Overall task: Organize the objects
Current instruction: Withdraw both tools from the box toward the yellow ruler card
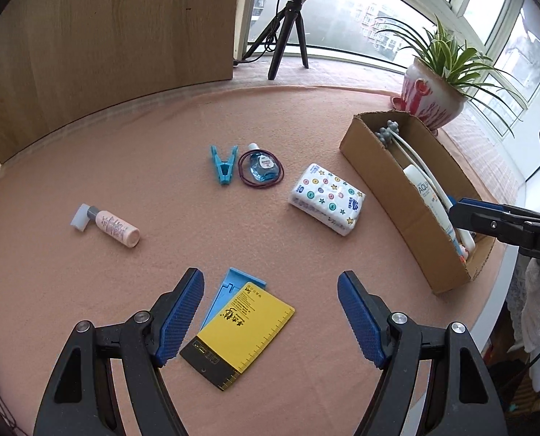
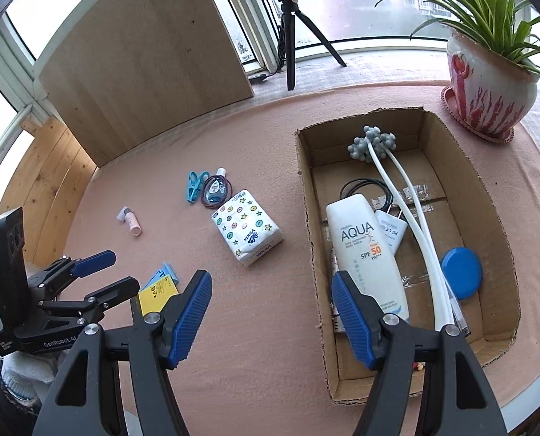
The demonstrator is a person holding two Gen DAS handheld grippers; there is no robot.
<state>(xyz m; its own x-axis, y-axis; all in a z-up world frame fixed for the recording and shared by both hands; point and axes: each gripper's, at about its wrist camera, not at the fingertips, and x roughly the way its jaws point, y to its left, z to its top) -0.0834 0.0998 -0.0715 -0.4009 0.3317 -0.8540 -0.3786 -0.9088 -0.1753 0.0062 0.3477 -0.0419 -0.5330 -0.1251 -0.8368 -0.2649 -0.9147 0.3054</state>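
Note:
My left gripper (image 1: 270, 321) is open above a yellow card (image 1: 242, 334) lying on a light blue holder (image 1: 230, 290); nothing is between its pads. Farther off on the pink cloth lie a pink bottle (image 1: 113, 226), a blue clip (image 1: 223, 164), a small blue bottle ringed by a hair band (image 1: 262, 168) and a tissue pack (image 1: 327, 198). My right gripper (image 2: 271, 316) is open and empty, hovering at the left wall of the cardboard box (image 2: 308, 196). The box holds a white AQUA tube (image 2: 366, 250), a white massager (image 2: 397, 178), a charger (image 2: 390, 229) and a blue lid (image 2: 462, 272).
A wooden board (image 1: 106, 47) stands at the back left. A potted plant (image 2: 488, 87) sits behind the box, and a black tripod (image 2: 291, 32) stands on the sill. The table edge curves close along the right of the box (image 1: 379, 152).

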